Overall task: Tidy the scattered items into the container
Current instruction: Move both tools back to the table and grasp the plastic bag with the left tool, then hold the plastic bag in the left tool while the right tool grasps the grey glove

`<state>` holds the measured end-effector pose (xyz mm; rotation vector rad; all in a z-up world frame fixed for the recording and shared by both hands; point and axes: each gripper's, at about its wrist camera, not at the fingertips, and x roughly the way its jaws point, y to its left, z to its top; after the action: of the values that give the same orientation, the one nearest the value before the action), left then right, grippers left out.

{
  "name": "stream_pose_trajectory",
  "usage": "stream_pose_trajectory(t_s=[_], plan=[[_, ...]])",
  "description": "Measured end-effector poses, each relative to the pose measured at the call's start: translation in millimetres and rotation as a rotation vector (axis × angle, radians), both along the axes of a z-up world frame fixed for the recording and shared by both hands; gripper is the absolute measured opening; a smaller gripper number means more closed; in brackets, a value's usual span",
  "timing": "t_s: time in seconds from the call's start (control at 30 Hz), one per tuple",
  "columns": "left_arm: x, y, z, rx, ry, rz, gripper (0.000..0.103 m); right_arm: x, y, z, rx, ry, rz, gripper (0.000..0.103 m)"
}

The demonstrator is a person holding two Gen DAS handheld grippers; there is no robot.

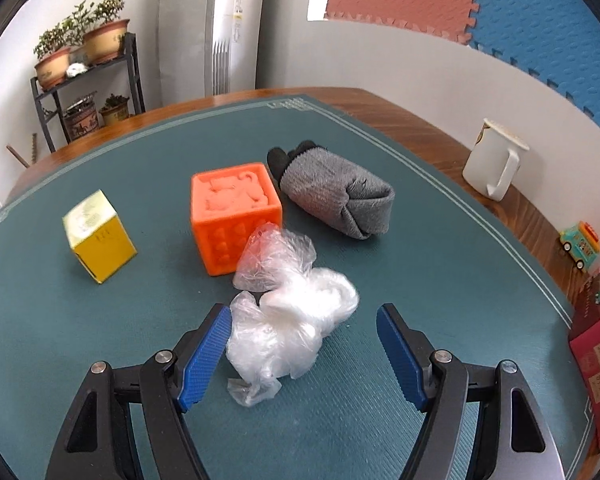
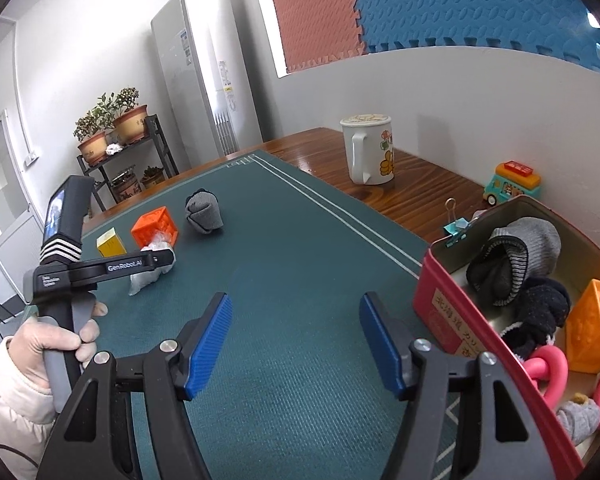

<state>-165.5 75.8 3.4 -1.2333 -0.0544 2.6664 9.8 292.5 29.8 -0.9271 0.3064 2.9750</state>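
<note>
Four loose items lie on the green table mat (image 1: 440, 264): a crumpled clear plastic bag (image 1: 288, 316), an orange embossed cube (image 1: 236, 216), a small yellow box (image 1: 98, 236) and a rolled grey sock (image 1: 336, 192). Left wrist view: the left gripper (image 1: 304, 354) has its blue-padded jaws spread wide on either side of the plastic bag; the left pad lies against or just beside the bag's edge, while the right pad stands apart from it, and nothing is pinched. The orange cube sits just behind the bag, touching it; the yellow box lies well to its left, tilted on the mat; the grey sock rests just right of the cube. A white mug (image 1: 494, 160) and a toy van (image 1: 580, 244) stand on the bare wooden table edge (image 1: 420, 128) at right.

Right wrist view: the right gripper (image 2: 296, 344) hovers over the mat with jaws spread and empty. The container, a red tin box (image 2: 448, 304), stands at right on the mat's edge and holds a grey and black sock bundle (image 2: 516, 260), a dark sock (image 2: 540, 316), a second orange cube (image 2: 592, 332), pink rings (image 2: 548, 376) and a small grey sock (image 2: 580, 420). A binder clip (image 2: 456, 226) is on its far rim. The person's left hand (image 2: 48, 344) grips the handle of the left gripper, which reaches over the plastic bag at the far left.
</note>
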Motion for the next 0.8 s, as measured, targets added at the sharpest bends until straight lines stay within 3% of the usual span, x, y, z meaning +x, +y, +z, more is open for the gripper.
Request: stream_pose_trajectory(t_s=[0.13, 0.2, 0.23, 0.33, 0.63, 0.8], plan=[[-5, -7, -7, 0.026, -0.013, 0.012, 0.075, -9, -5, 3, 0.012, -0.012, 0.021, 0.070], [-7, -10, -10, 0.039, -0.020, 0.019, 0.064, -20, -10, 9, 0.008, -0.012, 0.051, 0.070], [-8, -12, -11, 0.046, -0.023, 0.022, 0.054, -28, -15, 14, 0.016, -0.009, 0.070, 0.070], [-9, -14, -13, 0.063, -0.027, 0.025, 0.048, -51, -27, 20, 0.040, -0.012, 0.118, 0.070], [-13, -23, -15, 0.105, -0.040, 0.055, 0.048, -159, -72, 6, 0.119, -0.090, 0.229, 0.070], [-15, -24, -16, 0.100, -0.035, 0.061, 0.048, -212, -87, -7, 0.097, -0.135, 0.252, 0.070]])
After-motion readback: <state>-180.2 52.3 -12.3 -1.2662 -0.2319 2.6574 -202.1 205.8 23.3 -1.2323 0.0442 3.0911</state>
